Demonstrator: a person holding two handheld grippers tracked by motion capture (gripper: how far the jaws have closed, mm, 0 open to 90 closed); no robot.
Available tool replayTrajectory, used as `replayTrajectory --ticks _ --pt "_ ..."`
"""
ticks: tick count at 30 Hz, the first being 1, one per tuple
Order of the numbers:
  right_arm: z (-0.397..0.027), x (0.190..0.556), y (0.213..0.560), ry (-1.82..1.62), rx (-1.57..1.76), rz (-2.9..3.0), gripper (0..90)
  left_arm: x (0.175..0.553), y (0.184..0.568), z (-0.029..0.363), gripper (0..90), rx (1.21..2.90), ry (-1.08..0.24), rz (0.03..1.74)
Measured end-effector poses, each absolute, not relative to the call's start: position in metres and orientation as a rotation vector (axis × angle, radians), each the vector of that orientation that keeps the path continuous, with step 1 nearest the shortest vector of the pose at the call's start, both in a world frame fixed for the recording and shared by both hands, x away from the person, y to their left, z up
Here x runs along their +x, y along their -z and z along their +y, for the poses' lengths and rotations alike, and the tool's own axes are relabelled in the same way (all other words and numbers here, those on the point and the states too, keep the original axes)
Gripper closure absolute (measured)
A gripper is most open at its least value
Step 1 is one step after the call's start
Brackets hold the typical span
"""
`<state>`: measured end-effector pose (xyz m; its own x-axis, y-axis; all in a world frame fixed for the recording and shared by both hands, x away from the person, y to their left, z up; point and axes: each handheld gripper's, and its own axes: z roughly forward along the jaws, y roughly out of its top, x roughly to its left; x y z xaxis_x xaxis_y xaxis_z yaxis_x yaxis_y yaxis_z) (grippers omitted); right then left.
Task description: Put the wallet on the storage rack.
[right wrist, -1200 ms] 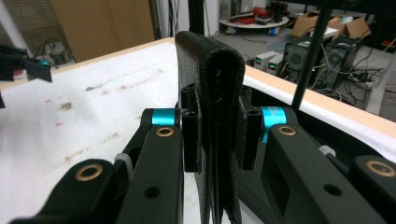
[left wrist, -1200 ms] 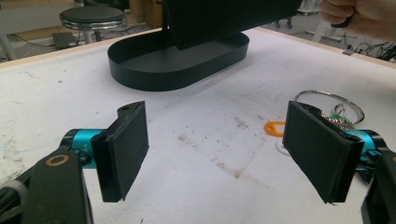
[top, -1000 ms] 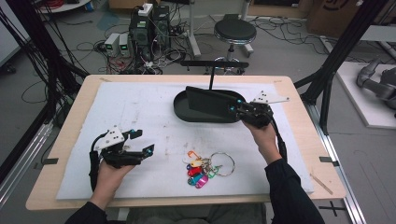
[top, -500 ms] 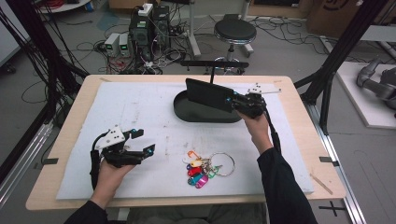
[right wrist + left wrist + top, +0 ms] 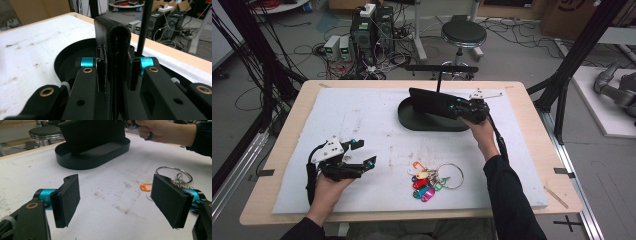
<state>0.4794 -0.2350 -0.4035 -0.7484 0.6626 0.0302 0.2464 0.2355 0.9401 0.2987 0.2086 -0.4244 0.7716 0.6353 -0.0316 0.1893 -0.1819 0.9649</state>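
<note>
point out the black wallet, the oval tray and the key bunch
black wallet (image 5: 432, 102): high view, flat side face.
oval tray (image 5: 409, 121): high view, left rim.
key bunch (image 5: 424, 184): high view, coloured tags.
</note>
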Motion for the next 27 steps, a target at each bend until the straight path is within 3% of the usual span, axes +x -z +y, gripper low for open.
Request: replayTrajectory --ticks 27 --pt "-0.255 0.486 0.423 -1.257 1.03 2.238 68.0 0.299 0.427 0.204 24.9 1.772 -0.442 0.632"
